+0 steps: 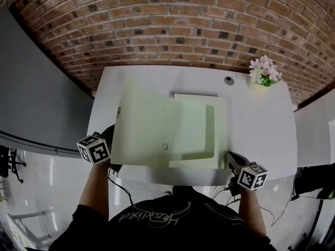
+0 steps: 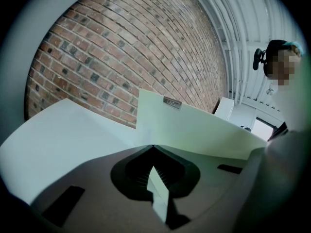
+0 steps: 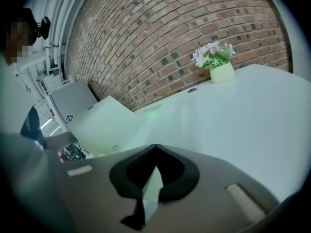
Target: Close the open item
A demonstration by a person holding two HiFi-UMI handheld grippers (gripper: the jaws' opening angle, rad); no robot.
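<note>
The left gripper (image 1: 112, 141) fingers are clamping the folder's (image 1: 194, 120) raised cover (image 1: 141, 124) to swing it shut, while the right gripper (image 1: 231, 159) fingers are pinching its base (image 1: 221, 140) steady.

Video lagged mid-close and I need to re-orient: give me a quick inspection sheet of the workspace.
Surface: white table.
Job's things: pale green folder lies open; its left flap is raised off the table.
Clutter: flower pot at the far right corner; grommet beside it.
Grippers: left gripper shut on the raised flap; right gripper shut on the folder's near right corner.
Cables: dark cables hang below the table's near edge.
Surroundings: brick wall behind; grey panel at left.
</note>
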